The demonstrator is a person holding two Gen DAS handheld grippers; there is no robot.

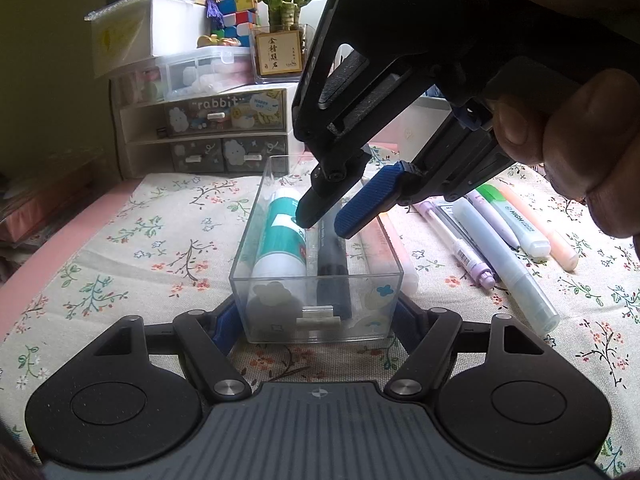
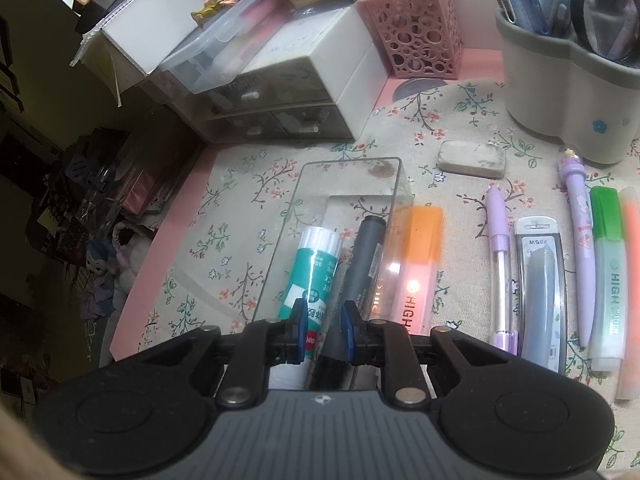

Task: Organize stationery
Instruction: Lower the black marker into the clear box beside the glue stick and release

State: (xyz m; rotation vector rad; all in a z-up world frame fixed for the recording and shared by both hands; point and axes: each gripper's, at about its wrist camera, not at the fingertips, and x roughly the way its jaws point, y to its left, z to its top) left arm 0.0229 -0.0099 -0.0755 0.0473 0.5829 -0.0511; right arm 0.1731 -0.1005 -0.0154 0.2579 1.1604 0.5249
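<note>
A clear plastic box [image 1: 280, 320] stands on the floral cloth, and my left gripper [image 1: 316, 316] is shut on its near end, one blue pad on each side wall. In the box [image 2: 348, 162] lie a teal-and-white glue stick [image 1: 280, 248] [image 2: 316, 272] and a black marker [image 1: 332, 268] [image 2: 366, 256]. My right gripper [image 1: 326, 224] [image 2: 324, 308] reaches down into the box from the upper right. Its blue pads are nearly together and pinch one end of the marker, which rests beside the glue stick. A hand holds that gripper.
A pink highlighter with an orange cap [image 2: 420, 260] lies just outside the box's right wall. Further right lie purple pens [image 2: 498, 264], a lead case [image 2: 540, 292] and a green highlighter [image 2: 608, 280]. An eraser [image 2: 472, 158], a grey pen holder [image 2: 568, 92] and a drawer unit [image 1: 208, 128] stand behind.
</note>
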